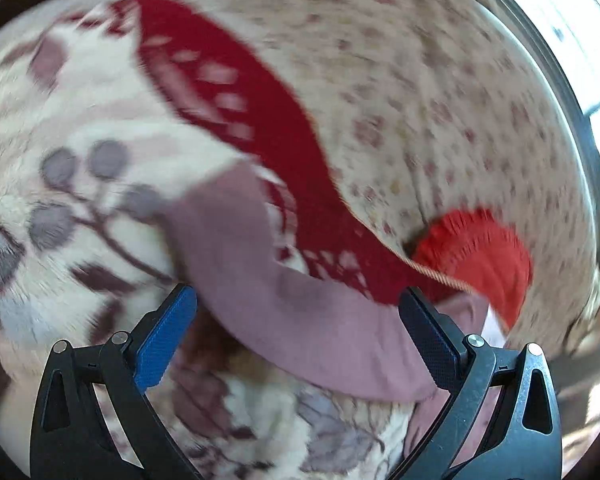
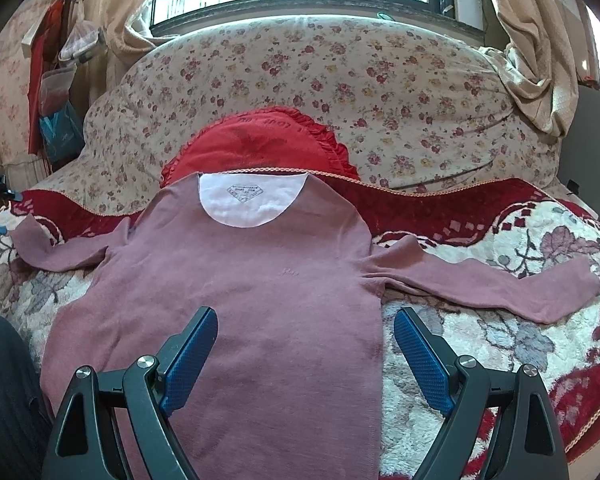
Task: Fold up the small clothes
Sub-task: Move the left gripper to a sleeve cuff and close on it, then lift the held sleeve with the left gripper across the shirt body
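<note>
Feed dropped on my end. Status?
Both jaws open, nothing held. Left gripper straddles a sleeve. Pink top flat on blanket, unfolded. Nothing in the way.

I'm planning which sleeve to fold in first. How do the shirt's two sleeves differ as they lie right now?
In the right wrist view, the right sleeve stretches out long and nearly flat, its cuff far out on the plush blanket. The left sleeve looks shorter and more bunched near the shoulder, with its cuff angled up toward the blanket's red border. Both are the same mauve knit, spread away from the shirt body, unfolded.
</note>
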The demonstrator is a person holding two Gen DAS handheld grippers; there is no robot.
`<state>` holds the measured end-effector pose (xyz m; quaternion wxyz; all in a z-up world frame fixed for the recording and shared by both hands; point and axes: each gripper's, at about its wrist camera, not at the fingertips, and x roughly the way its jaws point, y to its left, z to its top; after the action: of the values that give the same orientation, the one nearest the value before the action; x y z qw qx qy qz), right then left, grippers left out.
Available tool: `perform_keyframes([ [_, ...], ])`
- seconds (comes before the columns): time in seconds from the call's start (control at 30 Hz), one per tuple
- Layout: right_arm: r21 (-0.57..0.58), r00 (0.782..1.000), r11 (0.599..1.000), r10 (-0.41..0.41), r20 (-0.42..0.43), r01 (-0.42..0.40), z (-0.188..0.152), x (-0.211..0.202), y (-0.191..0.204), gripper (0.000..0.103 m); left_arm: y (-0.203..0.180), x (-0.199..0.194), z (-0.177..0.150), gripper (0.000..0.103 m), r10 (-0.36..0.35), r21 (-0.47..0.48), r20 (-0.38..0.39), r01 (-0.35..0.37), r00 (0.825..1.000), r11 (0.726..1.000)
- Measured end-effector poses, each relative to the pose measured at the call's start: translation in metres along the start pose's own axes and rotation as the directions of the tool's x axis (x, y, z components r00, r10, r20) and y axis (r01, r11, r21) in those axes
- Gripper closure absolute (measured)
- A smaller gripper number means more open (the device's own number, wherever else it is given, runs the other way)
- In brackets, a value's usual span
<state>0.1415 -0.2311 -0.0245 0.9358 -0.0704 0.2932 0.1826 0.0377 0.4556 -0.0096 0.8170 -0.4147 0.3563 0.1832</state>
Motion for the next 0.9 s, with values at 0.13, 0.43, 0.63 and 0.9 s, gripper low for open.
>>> perform_keyframes([
  [0.13, -0.013, 1.0, 1.0, 0.003, -0.011, -0.003, -0.001, 0.005, 0.005, 0.014, 0.025, 0.013, 0.01, 0.001, -0.034, -0.056, -0.003, 0.033, 0.999, 0.998],
  [0.43, -0.045, 1.0, 0.999, -0.013, -0.024, 0.012, -0.005, 0.012, 0.013, 0.014, 0.01, 0.029, 0.035, 0.002, -0.074, 0.013, 0.065, 0.074, 0.995, 0.997],
  [0.63, -0.043, 1.0, 0.999, -0.012, -0.025, 0.011, -0.005, 0.013, 0.012, 0.014, 0.018, 0.029, 0.032, 0.071, 0.075, 0.018, 0.079, -0.077, 0.994, 0.997],
  [0.9, -0.035, 1.0, 0.999, -0.007, -0.01, 0.006, -0.004, 0.01, 0.011, 0.014, 0.014, 0.015, 0.02, 0.101, 0.068, 0.037, 0.1, -0.072, 0.993, 0.997],
])
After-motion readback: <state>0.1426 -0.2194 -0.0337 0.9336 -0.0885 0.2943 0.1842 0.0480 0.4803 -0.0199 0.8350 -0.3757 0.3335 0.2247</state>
